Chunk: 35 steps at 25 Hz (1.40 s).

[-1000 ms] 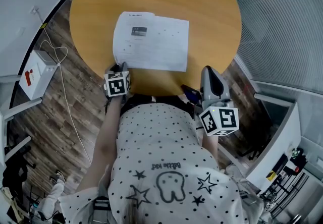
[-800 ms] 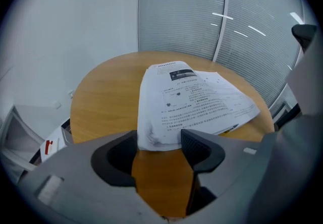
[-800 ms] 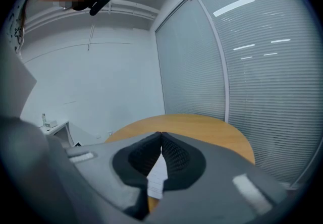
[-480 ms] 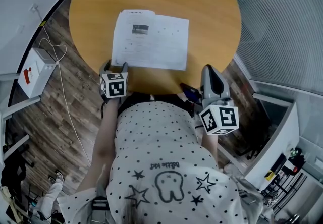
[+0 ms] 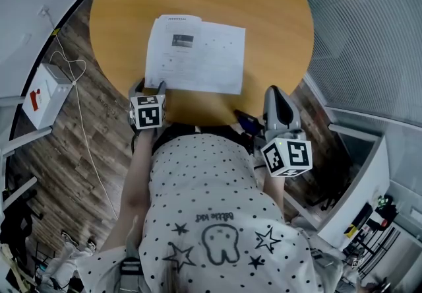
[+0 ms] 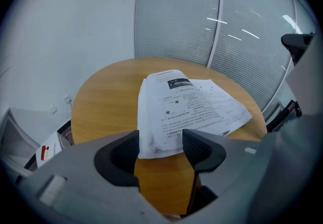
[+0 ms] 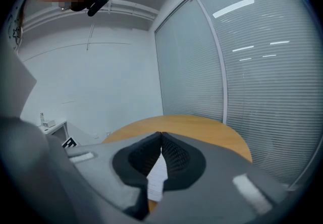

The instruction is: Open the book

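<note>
Across the upper middle of the head view, the open book is lying flat on the round wooden table, its white printed pages facing up. At the book's lower left corner, the left gripper is pointing down toward the table's near edge. Its jaws have just been opening and are standing wide apart, with the book's near corner sitting between them and neither pad pressing on it. Lower right of the book, just off the table rim, the right gripper is hanging clear of the book, its jaws meeting at the tips and gripping nothing. Down the left of the frame, a white box and a thin cable are lying on the wood-plank floor.
</note>
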Available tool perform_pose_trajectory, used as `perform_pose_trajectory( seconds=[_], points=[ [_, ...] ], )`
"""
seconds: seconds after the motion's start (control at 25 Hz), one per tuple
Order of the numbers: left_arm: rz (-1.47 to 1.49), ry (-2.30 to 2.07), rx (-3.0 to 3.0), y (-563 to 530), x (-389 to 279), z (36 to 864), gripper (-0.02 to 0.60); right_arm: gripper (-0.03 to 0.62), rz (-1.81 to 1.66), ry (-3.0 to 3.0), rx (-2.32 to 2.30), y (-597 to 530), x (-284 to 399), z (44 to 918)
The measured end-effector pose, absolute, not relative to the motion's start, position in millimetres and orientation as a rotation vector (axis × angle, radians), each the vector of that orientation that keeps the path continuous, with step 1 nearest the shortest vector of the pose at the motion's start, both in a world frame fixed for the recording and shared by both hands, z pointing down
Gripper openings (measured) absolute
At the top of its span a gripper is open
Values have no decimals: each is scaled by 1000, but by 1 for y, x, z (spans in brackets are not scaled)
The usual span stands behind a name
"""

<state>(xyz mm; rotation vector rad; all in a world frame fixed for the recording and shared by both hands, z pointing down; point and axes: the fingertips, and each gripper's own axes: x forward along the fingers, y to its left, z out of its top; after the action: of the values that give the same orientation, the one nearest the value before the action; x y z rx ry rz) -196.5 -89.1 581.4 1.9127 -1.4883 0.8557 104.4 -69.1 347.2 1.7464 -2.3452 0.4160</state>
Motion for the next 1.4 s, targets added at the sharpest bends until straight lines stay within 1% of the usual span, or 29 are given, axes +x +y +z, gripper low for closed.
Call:
perform_pose_trajectory(
  seconds=[0.08,0.12,0.28,0.44,0.56,0.72,0.96,1.4],
  points=[
    [849,-1488,1911,-89,-196,580,278,5,414,-2347,1747,-69,105,346],
    [846,-1490,1908,-89,-196,580,265,5,414,-2348,1749,-68,105,345],
    [843,-1510,1908,-90,-197,576,196,5,418,-2347,1754,-69,106,346],
    [844,-1523,1912,-92,-197,572,152,5,417,-2344,1762,-70,109,346],
    [837,-1535,1917,-94,-197,568,98,5,413,-2344,1762,-70,111,347],
    [824,-1552,1927,-96,-197,561,77,5,418,-2345,1766,-68,113,347],
    [766,-1599,1978,-106,-197,542,15,5,406,-2347,1773,-69,115,345],
    [509,-1691,2175,-140,-189,447,11,5,403,-2360,1760,-71,111,345]
  ],
)
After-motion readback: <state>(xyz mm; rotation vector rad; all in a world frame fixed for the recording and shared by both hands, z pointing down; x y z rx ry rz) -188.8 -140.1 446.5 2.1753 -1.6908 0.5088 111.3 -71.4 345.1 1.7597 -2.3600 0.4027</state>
